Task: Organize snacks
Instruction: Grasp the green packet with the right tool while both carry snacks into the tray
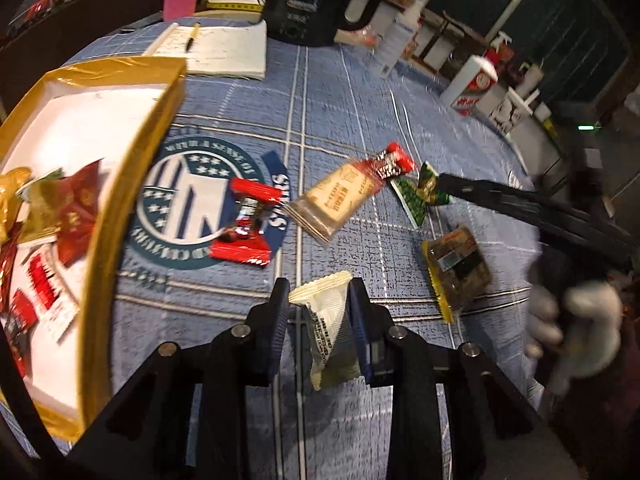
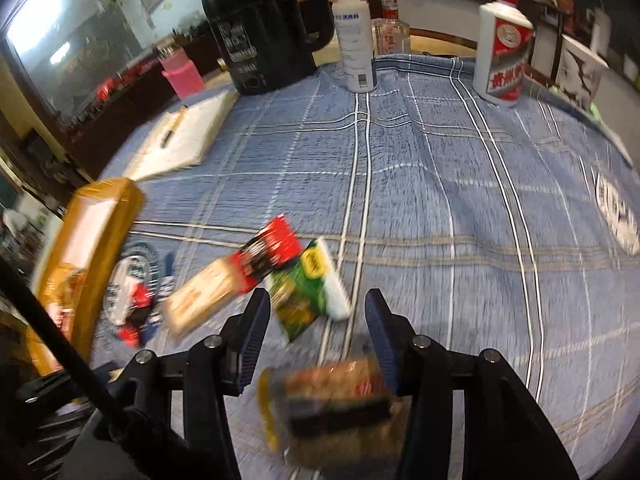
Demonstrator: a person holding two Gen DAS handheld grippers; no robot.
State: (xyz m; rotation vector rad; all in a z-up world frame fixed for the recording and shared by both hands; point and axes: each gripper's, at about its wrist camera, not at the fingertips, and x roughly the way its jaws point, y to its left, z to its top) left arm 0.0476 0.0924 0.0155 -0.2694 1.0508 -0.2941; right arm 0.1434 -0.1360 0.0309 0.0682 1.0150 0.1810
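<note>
Your left gripper (image 1: 320, 294) is clamped on a cream packet (image 1: 330, 330), held above the blue plaid cloth (image 1: 340, 120). Your right gripper (image 2: 316, 312) stands open, a brown snack pack (image 2: 336, 408) between its fingers and a green packet (image 2: 306, 294) just ahead. Packet print is too blurred to read. Left, the gold-rimmed box (image 1: 132, 184) holds red and gold wrappers (image 1: 64, 208).

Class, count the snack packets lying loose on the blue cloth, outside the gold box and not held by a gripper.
5: red candy on the logo, beige bar, red-black packet overlapping it, green packet, brown cake. More may be hidden.
</note>
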